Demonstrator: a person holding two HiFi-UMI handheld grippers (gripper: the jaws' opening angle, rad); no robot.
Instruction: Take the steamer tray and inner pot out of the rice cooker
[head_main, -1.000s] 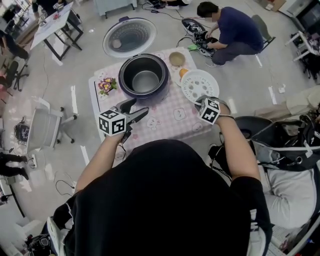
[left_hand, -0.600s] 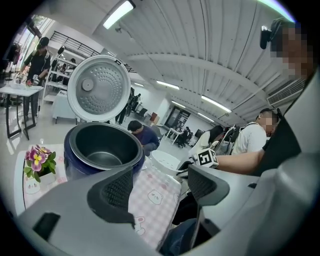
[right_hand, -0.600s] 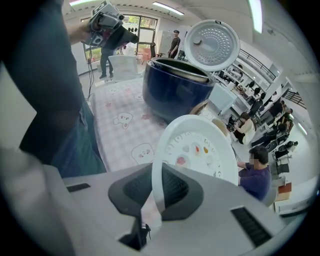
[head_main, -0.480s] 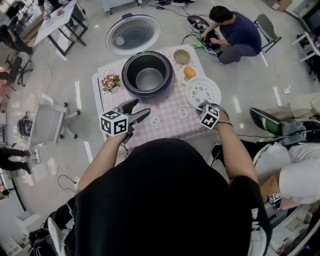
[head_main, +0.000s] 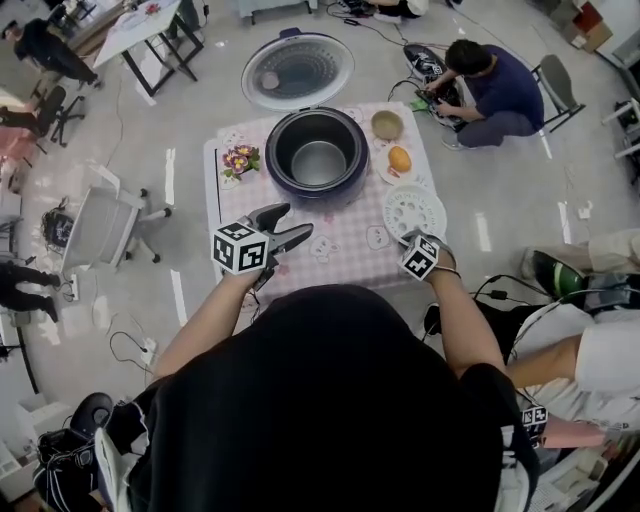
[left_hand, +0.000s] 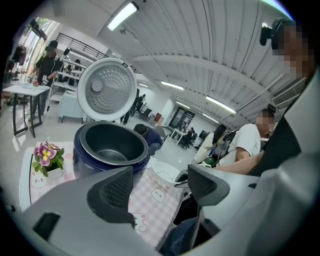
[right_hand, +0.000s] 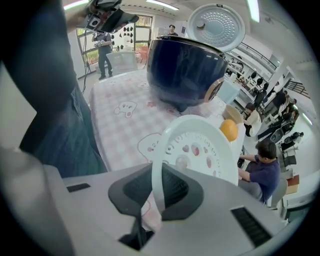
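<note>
One rice cooker (head_main: 316, 152) on pink-checked table (head_main: 345, 250), lid (head_main: 297, 72) swung open. One inner pot (head_main: 318, 162) seated inside cooker, empty. One steamer tray (head_main: 414, 212), white and perforated, out of cooker, at table's right edge just beside it; whether it rests on cloth unclear. Two grippers: right gripper (head_main: 414, 238) clenched on tray's near rim, rim pinched between pads. Left gripper (head_main: 287, 226) released, jaws apart, nothing between, over cloth in front of cooker. Also on table: one flower pot (head_main: 240, 160), one bowl (head_main: 387, 125), one orange (head_main: 399, 159).
</note>
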